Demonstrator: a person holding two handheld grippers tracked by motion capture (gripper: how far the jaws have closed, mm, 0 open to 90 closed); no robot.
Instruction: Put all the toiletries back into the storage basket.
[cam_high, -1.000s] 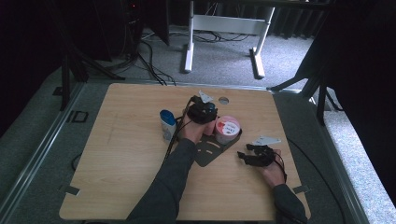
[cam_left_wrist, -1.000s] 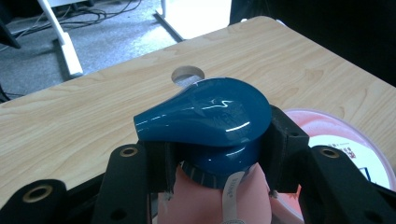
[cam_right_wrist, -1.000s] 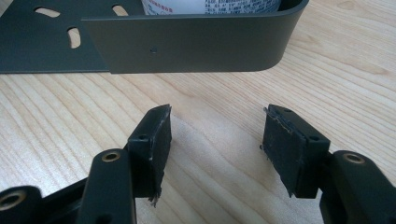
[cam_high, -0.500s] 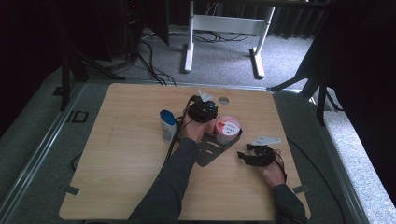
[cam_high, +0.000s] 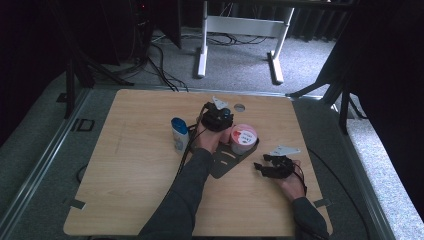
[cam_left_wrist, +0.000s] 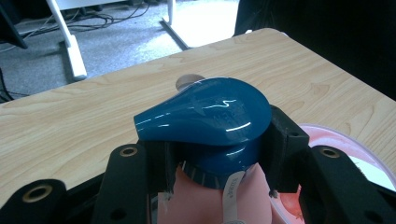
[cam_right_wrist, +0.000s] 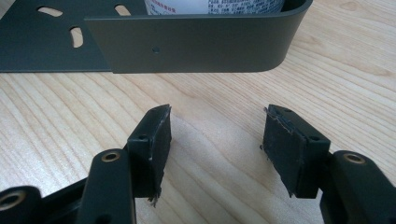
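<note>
- The left gripper (cam_left_wrist: 212, 154) holds a pink bottle (cam_left_wrist: 215, 196) by its neck. Its two black jaws squeeze just under the shiny blue cap (cam_left_wrist: 205, 114).
- I think it grips there because the neck is thin and the wide cap cannot slip down through the jaws.
- In the high view the left gripper (cam_high: 216, 119) and the bottle stand at the left edge of the dark metal tray (cam_high: 227, 162), near the middle of the table (cam_high: 140, 190).
- A round tub with a pink lid (cam_high: 243, 135) sits in the tray, just right of the bottle. The tray's low wall (cam_right_wrist: 196, 44) curves around the tub, so the tub cannot slide off.
- A small white bottle with a blue top (cam_high: 179, 134) stands left of the tray, out of the way.
- The right gripper (cam_right_wrist: 215, 135) holds nothing. Its jaws stand apart with only bare wood between them.
- It rests low on the table in front of the tray, close to the wall but not touching it. The right gripper (cam_high: 272, 167) looks like it is waiting, maybe to hold the tray steady.
</note>
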